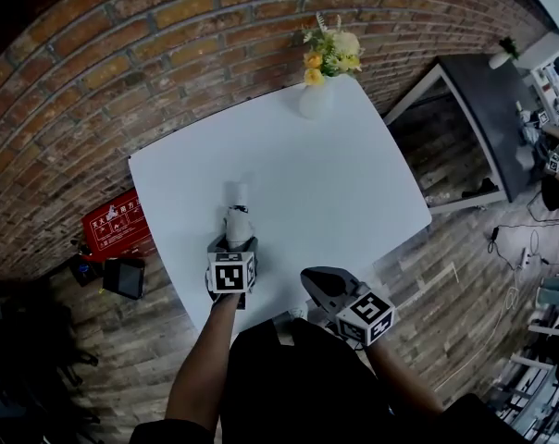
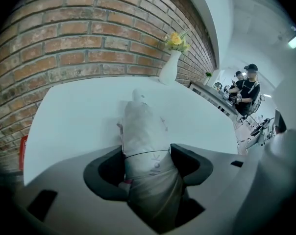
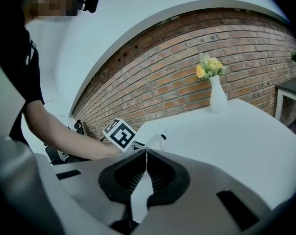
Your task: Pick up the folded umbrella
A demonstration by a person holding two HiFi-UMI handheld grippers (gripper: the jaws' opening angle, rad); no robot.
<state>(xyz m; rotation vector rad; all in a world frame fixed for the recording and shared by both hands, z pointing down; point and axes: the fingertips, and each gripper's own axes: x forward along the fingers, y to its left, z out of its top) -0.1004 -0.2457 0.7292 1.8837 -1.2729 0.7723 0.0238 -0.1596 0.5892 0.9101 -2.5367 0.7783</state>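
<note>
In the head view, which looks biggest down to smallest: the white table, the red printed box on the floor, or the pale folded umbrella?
1. white table
2. red printed box
3. pale folded umbrella, only partly visible

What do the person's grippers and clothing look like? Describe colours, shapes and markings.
The left gripper and right gripper are grey shells with dark rounded pads. Each bears a white cube with black square markers. The person's top is black, short-sleeved.

White vase (image 1: 315,100) of yellow flowers (image 1: 330,54) stands at the table's (image 1: 354,192) far edge, near brick wall (image 1: 122,72).
</note>
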